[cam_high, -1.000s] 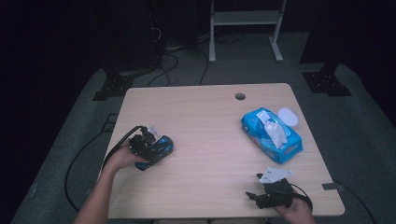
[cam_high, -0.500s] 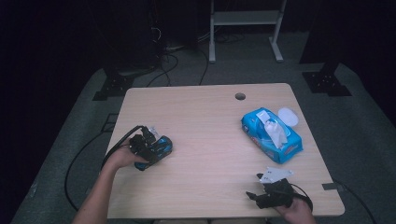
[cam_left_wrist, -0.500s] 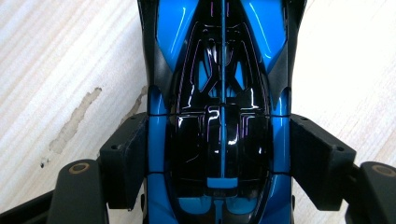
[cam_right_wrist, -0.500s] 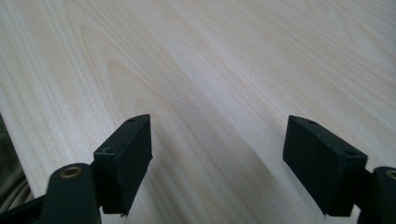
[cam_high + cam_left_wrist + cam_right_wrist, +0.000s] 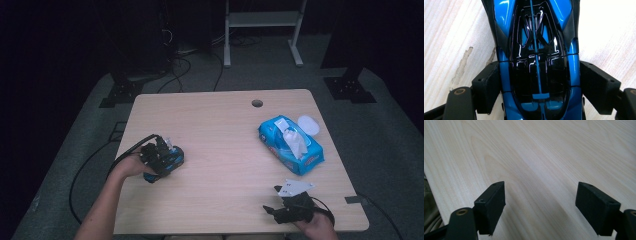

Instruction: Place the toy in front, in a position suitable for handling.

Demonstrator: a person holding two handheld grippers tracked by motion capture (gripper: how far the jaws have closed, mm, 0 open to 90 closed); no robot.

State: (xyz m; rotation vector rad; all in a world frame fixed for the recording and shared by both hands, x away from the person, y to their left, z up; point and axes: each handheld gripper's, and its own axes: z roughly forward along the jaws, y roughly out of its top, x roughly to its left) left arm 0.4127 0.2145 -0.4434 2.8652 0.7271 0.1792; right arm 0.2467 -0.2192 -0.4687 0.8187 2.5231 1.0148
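A glossy blue and black toy car (image 5: 539, 50) lies on the wooden table (image 5: 220, 130) near its left edge. My left gripper (image 5: 540, 85) is shut on the toy car, one black jaw pressed against each side of its body. In the high view the left gripper (image 5: 161, 156) and the toy car (image 5: 175, 159) sit together under the person's left hand. At the front right corner my right gripper (image 5: 272, 210) stands open and points left. Between its jaws in the right gripper view (image 5: 540, 205) there is just bare wood.
A blue pack of wet wipes (image 5: 290, 145) with a white wipe sticking out lies at the right, and a white round lid (image 5: 308, 125) sits beside it. A cable hole (image 5: 257, 103) is near the far edge. Cables trail off both front corners.
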